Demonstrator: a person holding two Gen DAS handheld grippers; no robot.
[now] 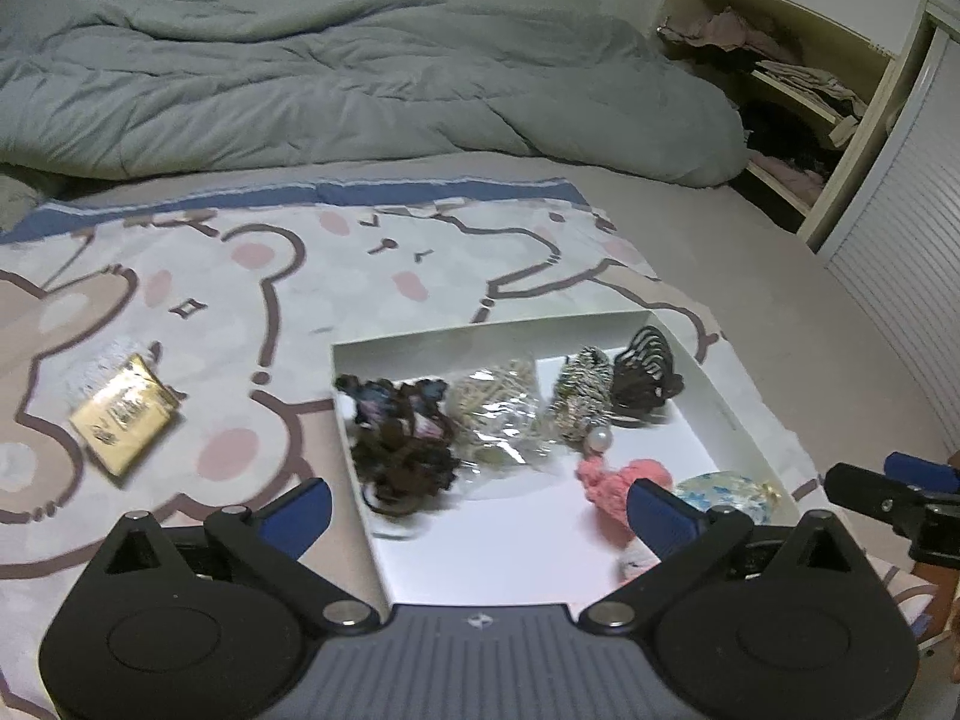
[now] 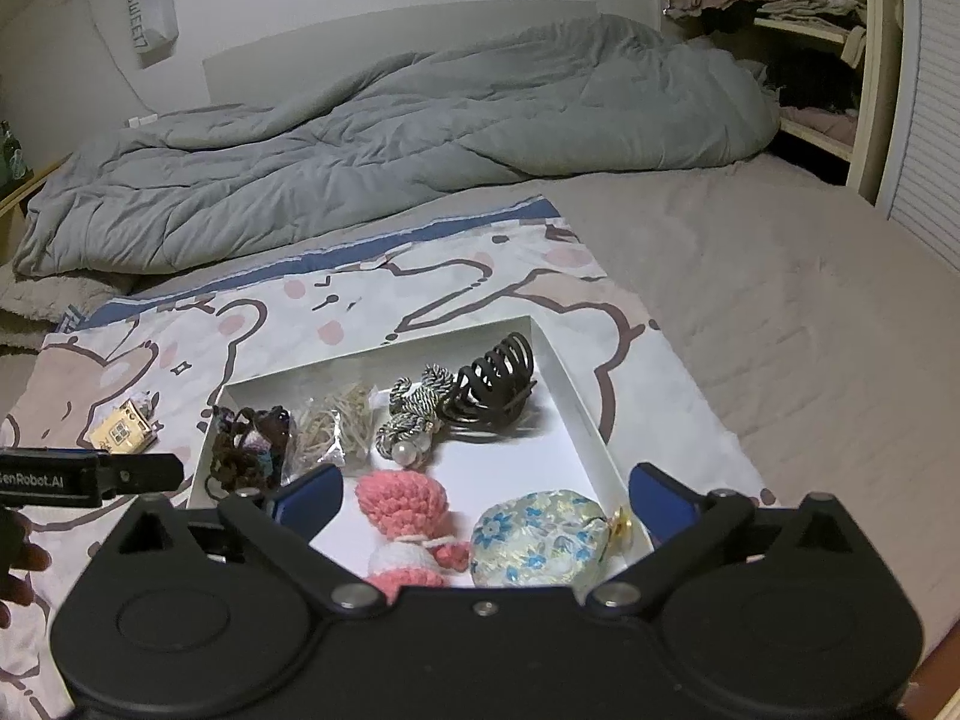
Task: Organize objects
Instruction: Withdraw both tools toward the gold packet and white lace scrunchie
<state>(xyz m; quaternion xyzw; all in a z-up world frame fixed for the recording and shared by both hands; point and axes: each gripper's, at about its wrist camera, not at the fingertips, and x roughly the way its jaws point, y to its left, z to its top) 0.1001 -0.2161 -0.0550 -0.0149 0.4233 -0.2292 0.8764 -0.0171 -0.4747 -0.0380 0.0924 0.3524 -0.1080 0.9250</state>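
Note:
A shallow white box (image 1: 729, 405) (image 2: 579, 414) lies on a cartoon-print cloth on the bed. Inside it are a dark tangle of hair ties (image 1: 399, 441) (image 2: 249, 444), a clear bag of pale bands (image 1: 498, 405) (image 2: 333, 426), a twisted cord piece with a pearl (image 1: 579, 399) (image 2: 414, 414), a dark claw clip (image 1: 648, 375) (image 2: 495, 387), a pink crocheted toy (image 1: 606, 480) (image 2: 402, 501) and a blue-flowered pouch (image 1: 723, 492) (image 2: 540, 540). A gold packet (image 1: 123, 414) (image 2: 123, 432) lies on the cloth left of the box. My left gripper (image 1: 480, 513) and right gripper (image 2: 486, 501) both hover open above the box's near edge, nothing between their fingers.
A rumpled grey duvet (image 1: 360, 90) (image 2: 390, 138) fills the back of the bed. Open shelves with folded clothes (image 1: 780, 90) (image 2: 798, 18) stand at the right. A hand (image 2: 18, 570) shows at the left edge of the right wrist view.

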